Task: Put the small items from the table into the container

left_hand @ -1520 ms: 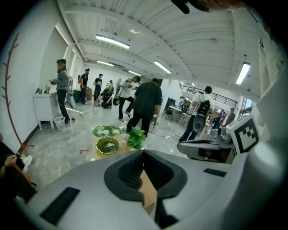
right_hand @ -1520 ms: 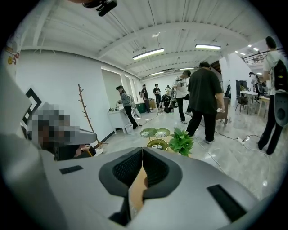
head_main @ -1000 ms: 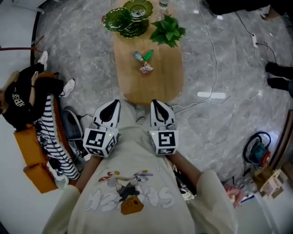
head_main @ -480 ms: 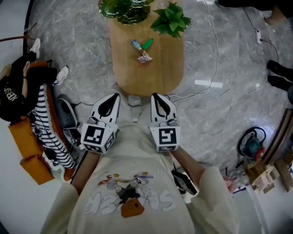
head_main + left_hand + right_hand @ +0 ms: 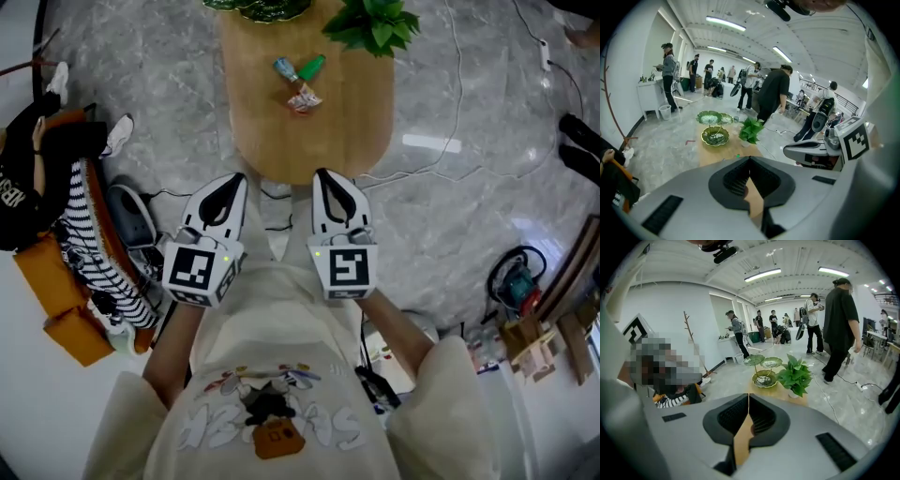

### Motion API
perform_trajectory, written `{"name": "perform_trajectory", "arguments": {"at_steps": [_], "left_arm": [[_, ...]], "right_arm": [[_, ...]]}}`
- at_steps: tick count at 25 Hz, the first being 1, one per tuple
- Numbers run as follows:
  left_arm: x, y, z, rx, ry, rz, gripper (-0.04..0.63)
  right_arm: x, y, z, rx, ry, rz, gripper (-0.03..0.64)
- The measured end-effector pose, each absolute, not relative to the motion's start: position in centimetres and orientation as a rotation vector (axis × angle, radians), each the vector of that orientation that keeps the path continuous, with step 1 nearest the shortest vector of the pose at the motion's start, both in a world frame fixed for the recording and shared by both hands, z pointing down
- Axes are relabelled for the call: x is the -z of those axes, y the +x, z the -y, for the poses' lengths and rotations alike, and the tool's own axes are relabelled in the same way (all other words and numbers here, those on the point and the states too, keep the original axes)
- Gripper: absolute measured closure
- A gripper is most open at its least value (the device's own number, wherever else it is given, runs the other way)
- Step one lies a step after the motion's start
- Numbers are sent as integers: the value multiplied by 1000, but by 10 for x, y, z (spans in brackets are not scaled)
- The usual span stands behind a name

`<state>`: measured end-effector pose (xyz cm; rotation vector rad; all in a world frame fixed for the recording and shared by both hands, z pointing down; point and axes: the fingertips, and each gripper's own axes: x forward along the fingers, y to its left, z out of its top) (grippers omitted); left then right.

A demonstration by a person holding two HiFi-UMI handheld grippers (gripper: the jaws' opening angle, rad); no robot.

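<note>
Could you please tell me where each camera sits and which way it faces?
Head view: on the person's head, facing steeply down at the table; shirt, left claw and right claw show.
Left gripper view: on the left claw, looking along its shut jaws at the table; right claw at right.
Right gripper view: on the right claw, looking along its shut jaws at the table.
Both gripper views share the plant and green dishes.

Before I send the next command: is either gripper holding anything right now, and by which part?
Nothing is held. The left gripper and right gripper are both shut and empty, short of the small items on the table.
</note>
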<state>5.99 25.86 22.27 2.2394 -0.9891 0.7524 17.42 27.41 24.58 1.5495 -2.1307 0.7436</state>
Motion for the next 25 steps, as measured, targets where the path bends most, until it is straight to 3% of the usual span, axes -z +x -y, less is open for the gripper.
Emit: {"name": "perform_trajectory", "arguments": {"at_steps": [25], "left_arm": [[-318, 54, -245, -742, 2165, 942, 586]], "right_arm": [[-350, 145, -234, -785, 1496, 2081, 604]]}}
